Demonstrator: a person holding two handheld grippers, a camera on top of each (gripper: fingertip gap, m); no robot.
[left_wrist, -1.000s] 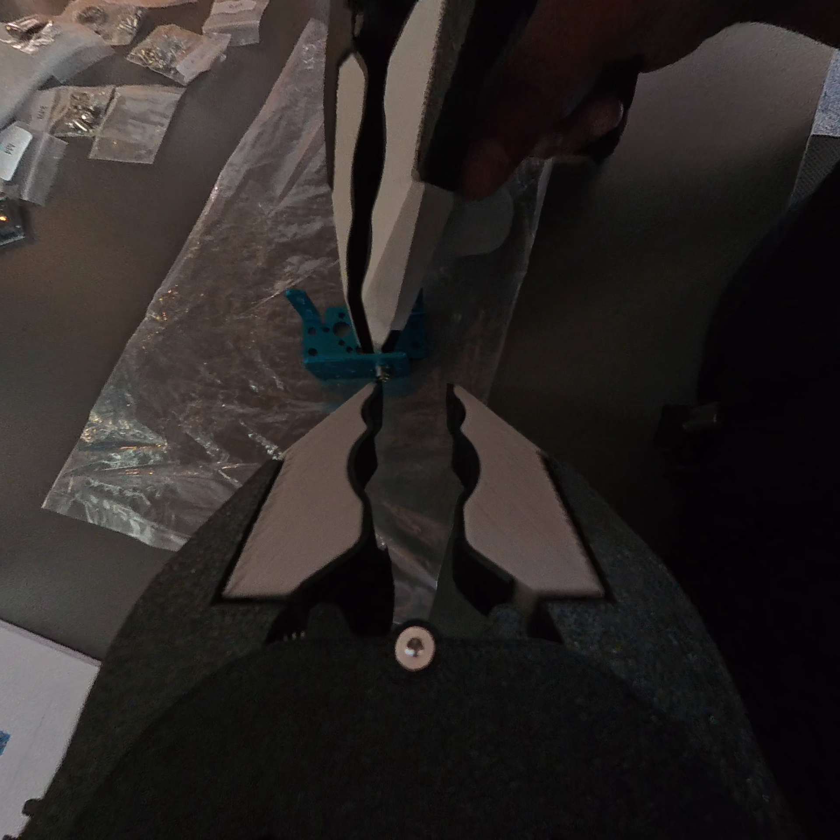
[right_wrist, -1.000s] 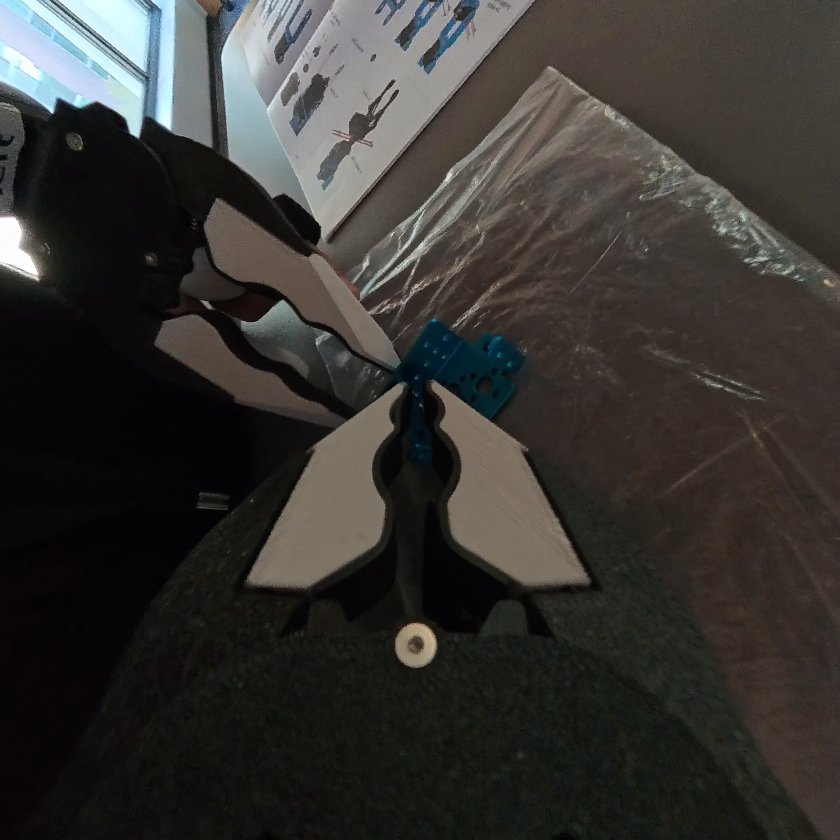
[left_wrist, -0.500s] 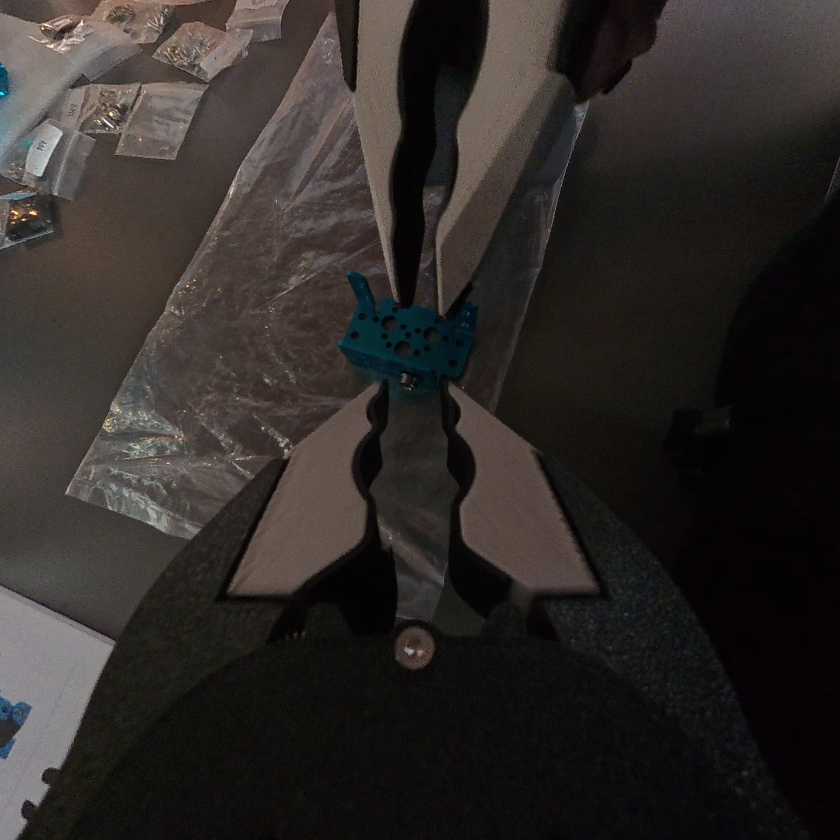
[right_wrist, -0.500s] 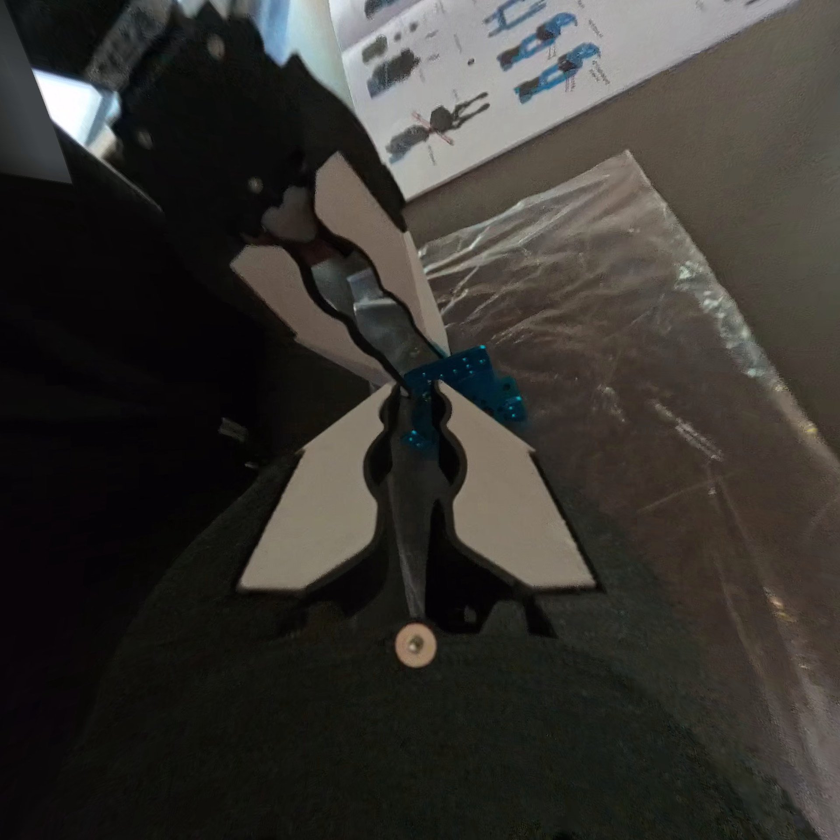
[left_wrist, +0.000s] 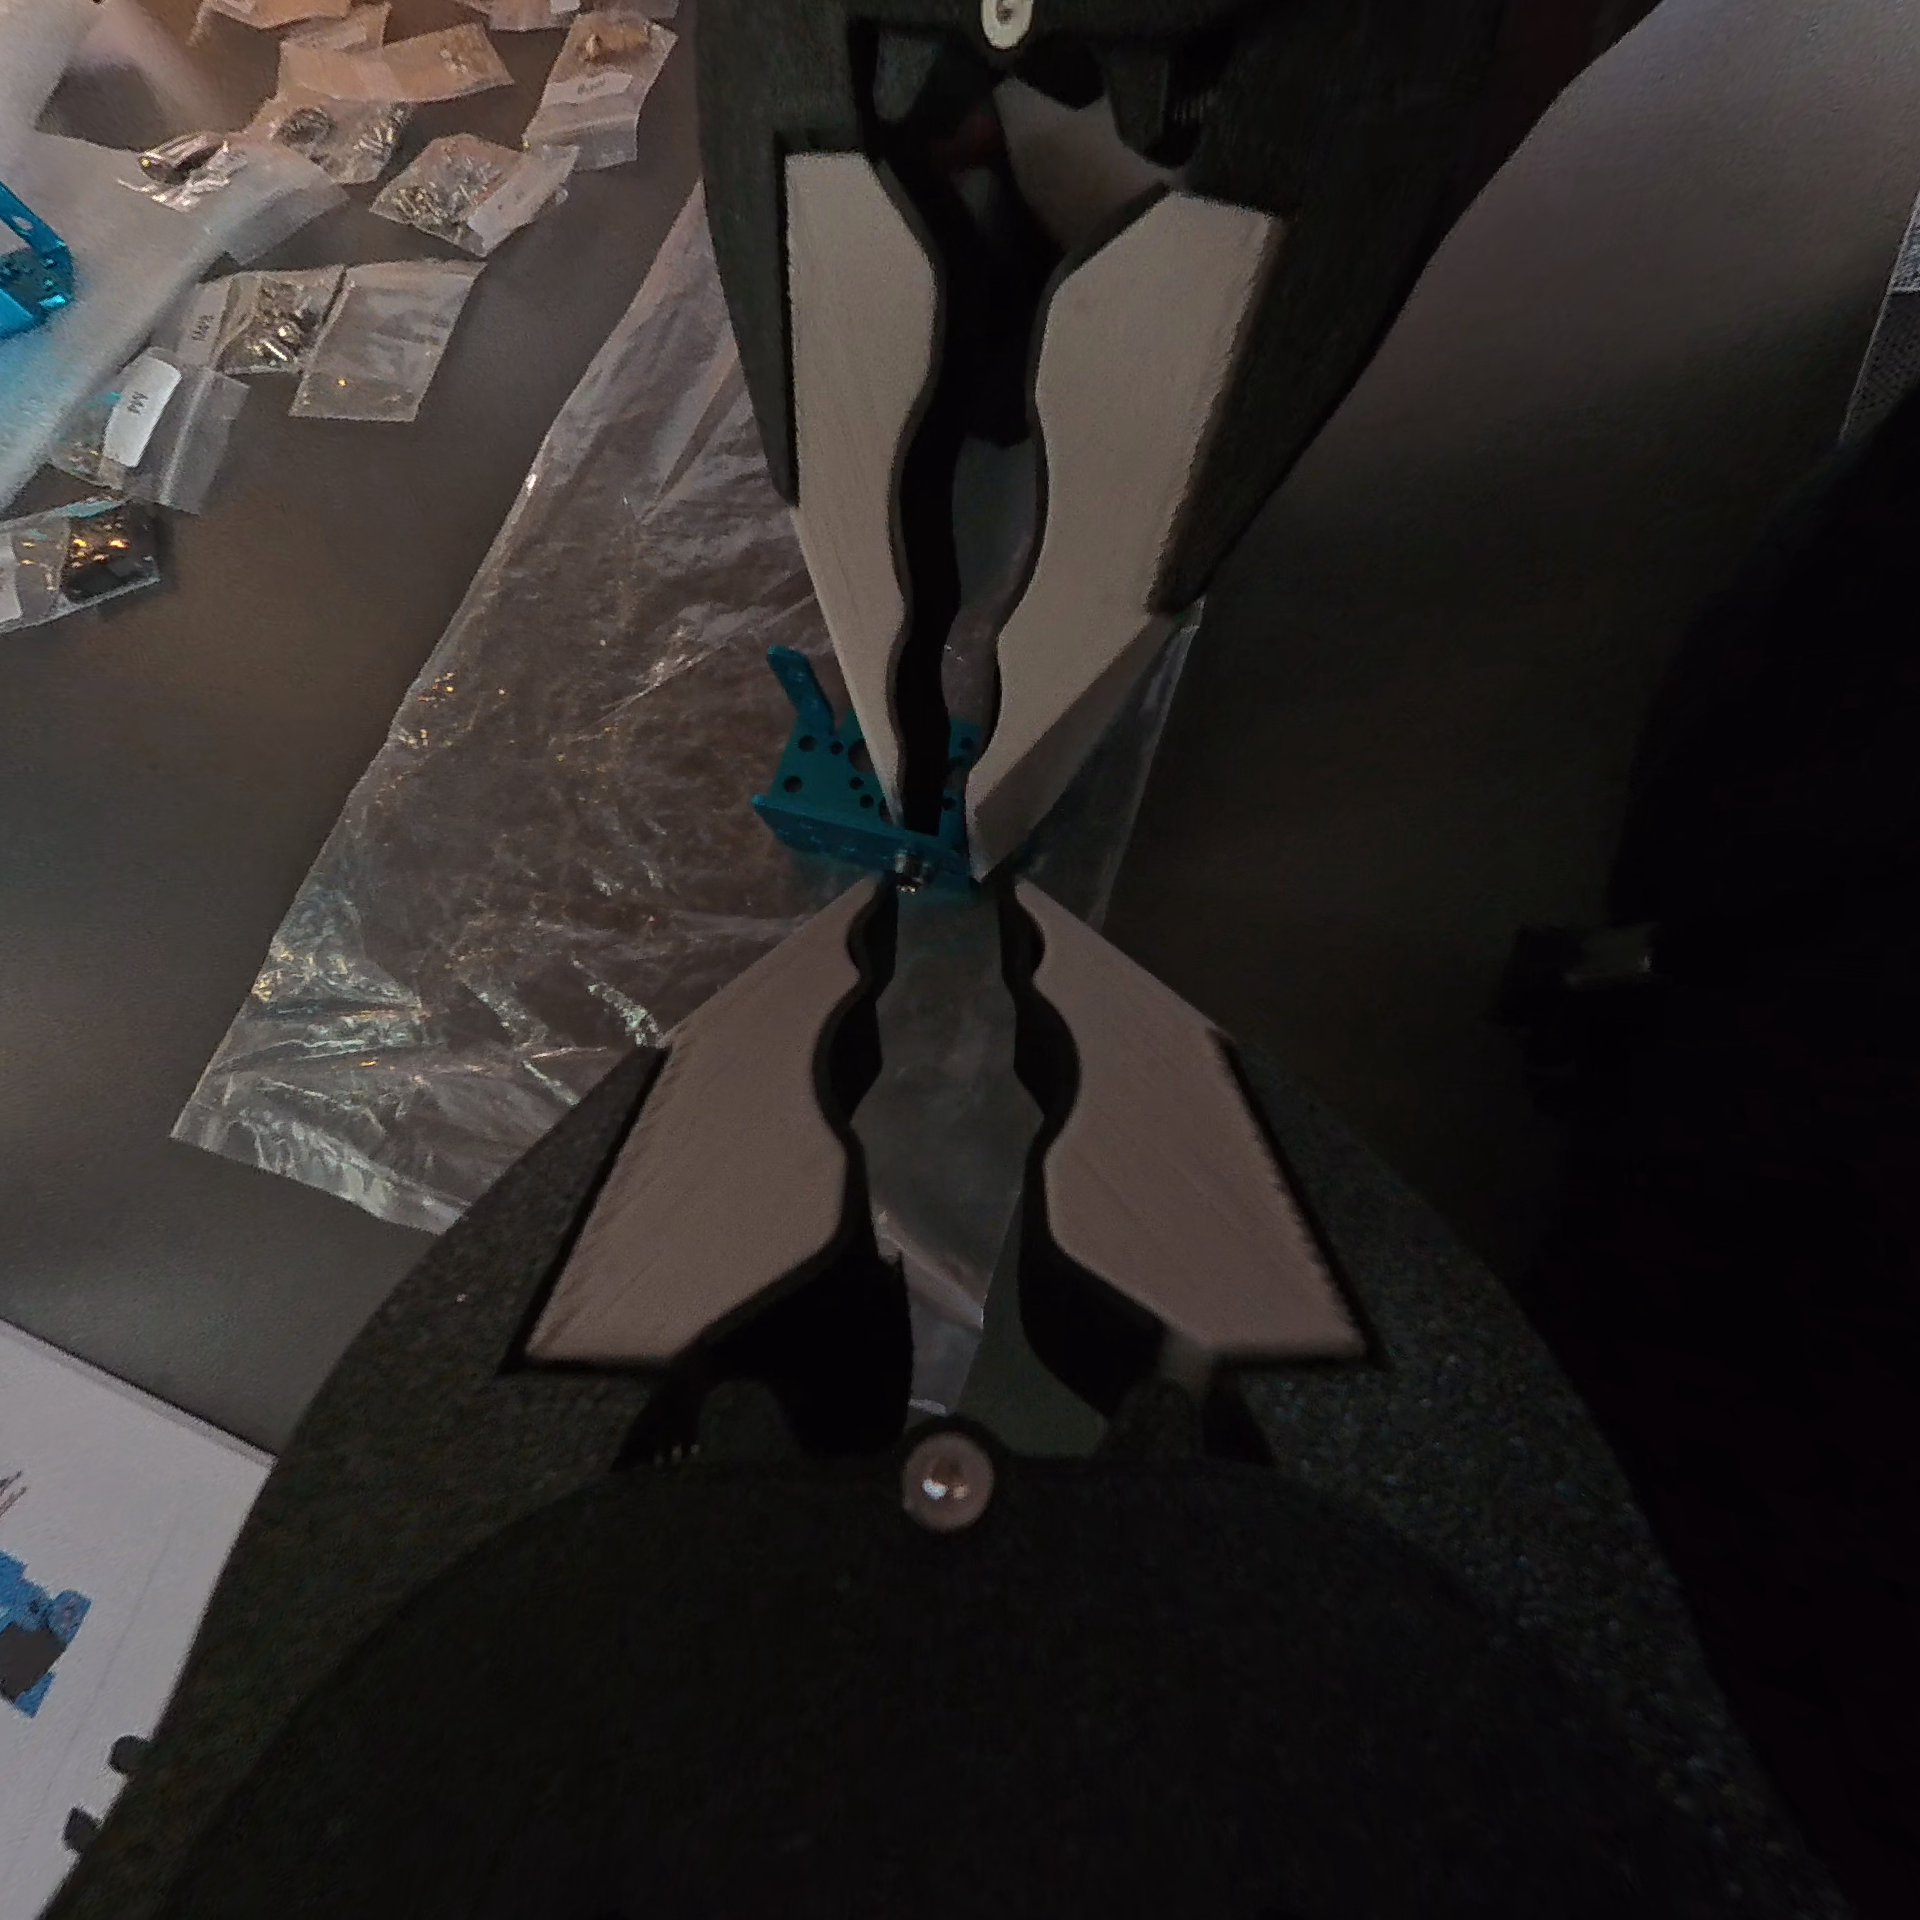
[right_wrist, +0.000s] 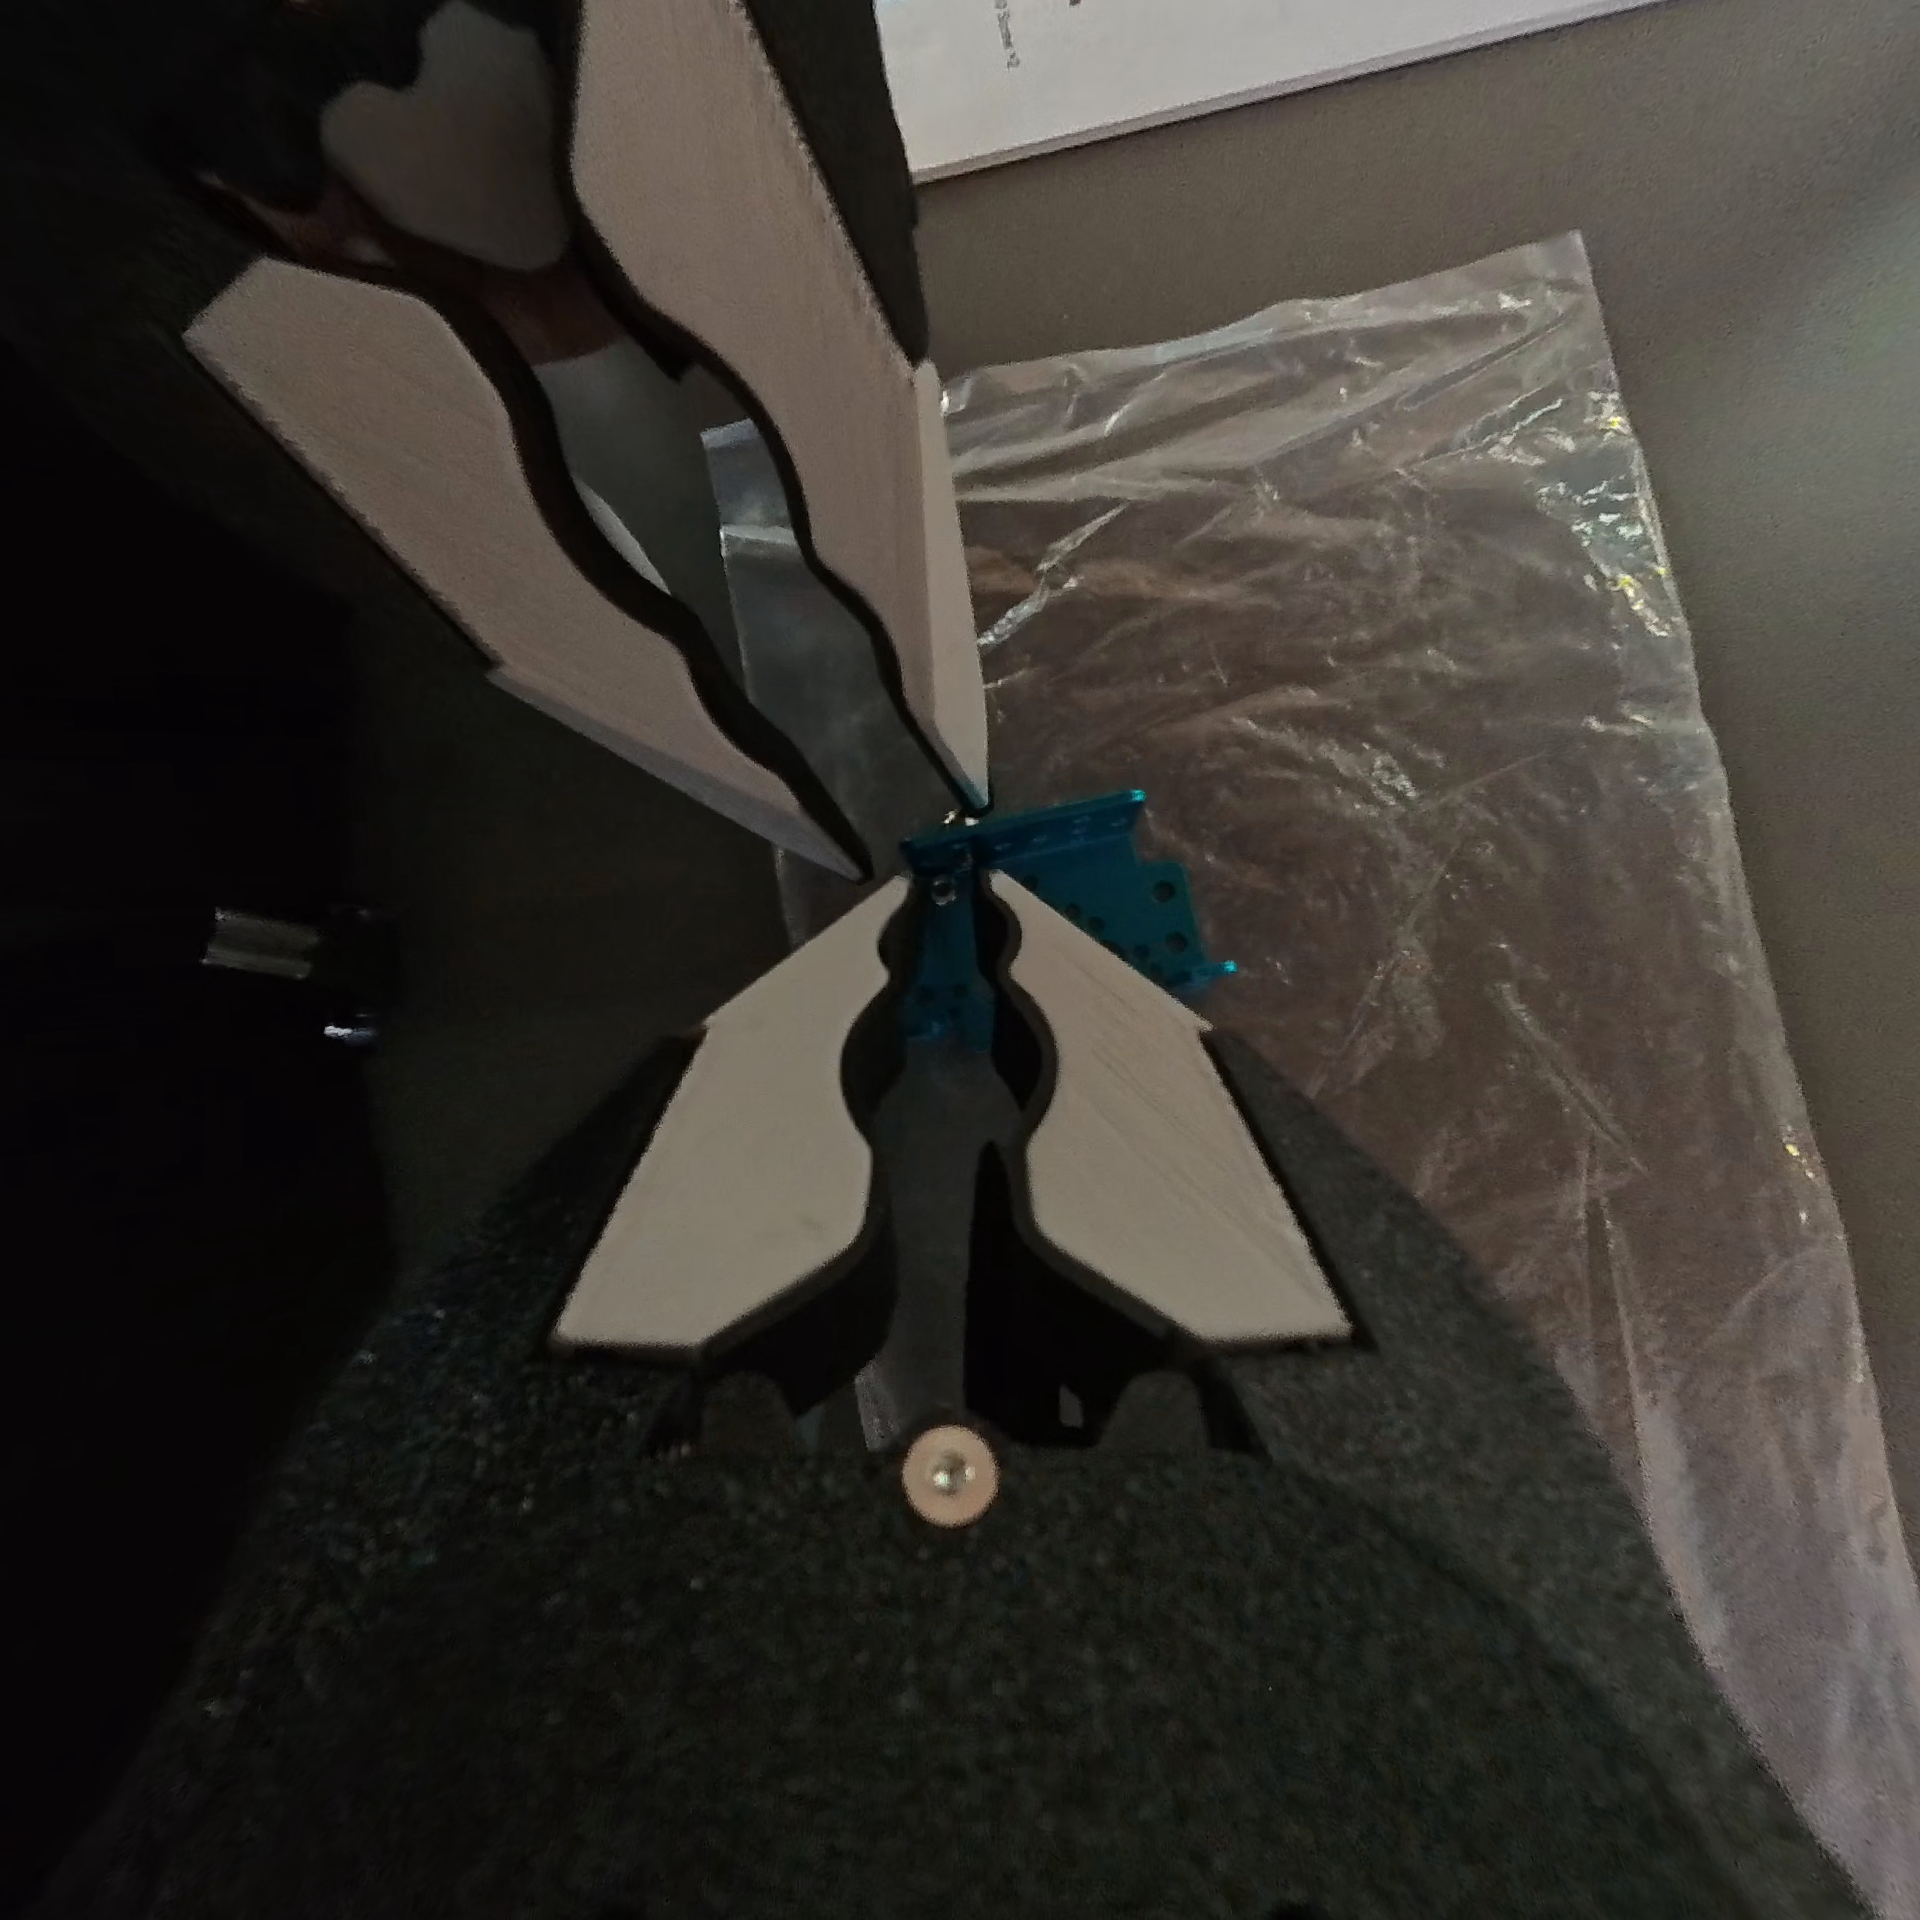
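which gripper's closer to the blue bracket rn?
Right. The right gripper is shut on the blue bracket; the left gripper is open, tips just short of its near edge.

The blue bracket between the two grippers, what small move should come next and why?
Probably ease the left gripper forward a touch. Its jaws stand apart with the small screw on the blue bracket just beyond its tips, not yet between them. The right gripper is shut on the bracket, holding it above the plastic bag, so the part looks steady enough for that.
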